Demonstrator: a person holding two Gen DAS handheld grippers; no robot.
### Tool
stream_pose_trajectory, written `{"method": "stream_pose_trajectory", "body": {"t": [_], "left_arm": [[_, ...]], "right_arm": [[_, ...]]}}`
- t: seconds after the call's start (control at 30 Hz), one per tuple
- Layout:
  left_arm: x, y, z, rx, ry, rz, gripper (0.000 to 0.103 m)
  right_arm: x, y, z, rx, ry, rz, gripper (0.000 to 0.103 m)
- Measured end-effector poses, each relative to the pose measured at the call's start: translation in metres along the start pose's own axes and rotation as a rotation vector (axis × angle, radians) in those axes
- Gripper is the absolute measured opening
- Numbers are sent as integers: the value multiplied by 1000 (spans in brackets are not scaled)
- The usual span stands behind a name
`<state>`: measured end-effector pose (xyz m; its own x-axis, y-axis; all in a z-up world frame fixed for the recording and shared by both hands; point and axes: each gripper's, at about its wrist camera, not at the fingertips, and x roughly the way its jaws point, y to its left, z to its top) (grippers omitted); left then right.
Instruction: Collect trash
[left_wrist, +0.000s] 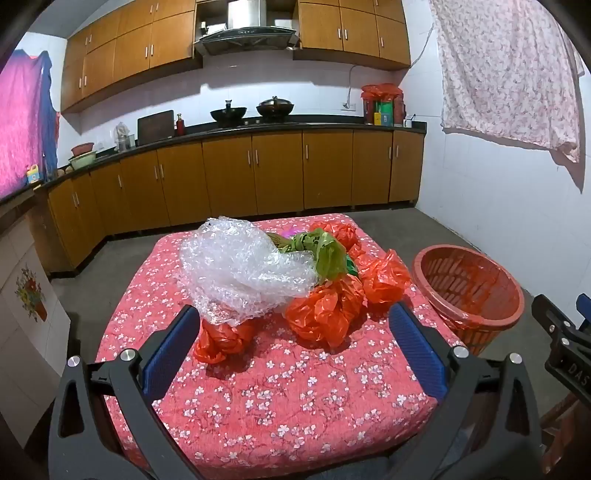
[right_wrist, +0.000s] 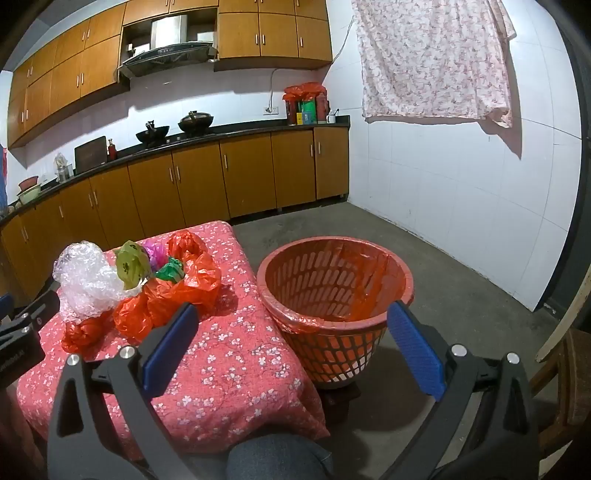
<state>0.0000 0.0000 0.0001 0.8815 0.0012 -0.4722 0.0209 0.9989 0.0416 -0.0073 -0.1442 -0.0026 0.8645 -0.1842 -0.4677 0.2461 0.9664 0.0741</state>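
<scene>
A heap of trash lies on the table's red flowered cloth (left_wrist: 280, 380): a big wad of clear bubble wrap (left_wrist: 243, 269), crumpled red plastic bags (left_wrist: 325, 310) and a green bag (left_wrist: 328, 254). My left gripper (left_wrist: 295, 317) hovers open just in front of the heap, nothing between its blue pads. The red slotted basket (right_wrist: 332, 291), lined with a red bag, stands on the floor right of the table. My right gripper (right_wrist: 291, 314) is open above the gap between table and basket, empty. In the right wrist view the heap shows as bubble wrap (right_wrist: 85, 280) and red bags (right_wrist: 177, 288).
Wooden kitchen cabinets (left_wrist: 258, 173) and a dark counter with two woks (left_wrist: 251, 110) run along the back wall. A flowered sheet (right_wrist: 436, 55) hangs on the right wall. A knee in jeans (right_wrist: 277, 458) shows below. A wooden chair (right_wrist: 561, 369) stands at the right.
</scene>
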Motion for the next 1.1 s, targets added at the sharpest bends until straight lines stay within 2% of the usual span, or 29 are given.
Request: {"method": "stream_pose_trajectory", "body": {"t": [1.1], "left_arm": [[1,0,0,-4,6,-4,101]], "right_arm": [[-1,-1,-1,-2,-3,-3,99]]}}
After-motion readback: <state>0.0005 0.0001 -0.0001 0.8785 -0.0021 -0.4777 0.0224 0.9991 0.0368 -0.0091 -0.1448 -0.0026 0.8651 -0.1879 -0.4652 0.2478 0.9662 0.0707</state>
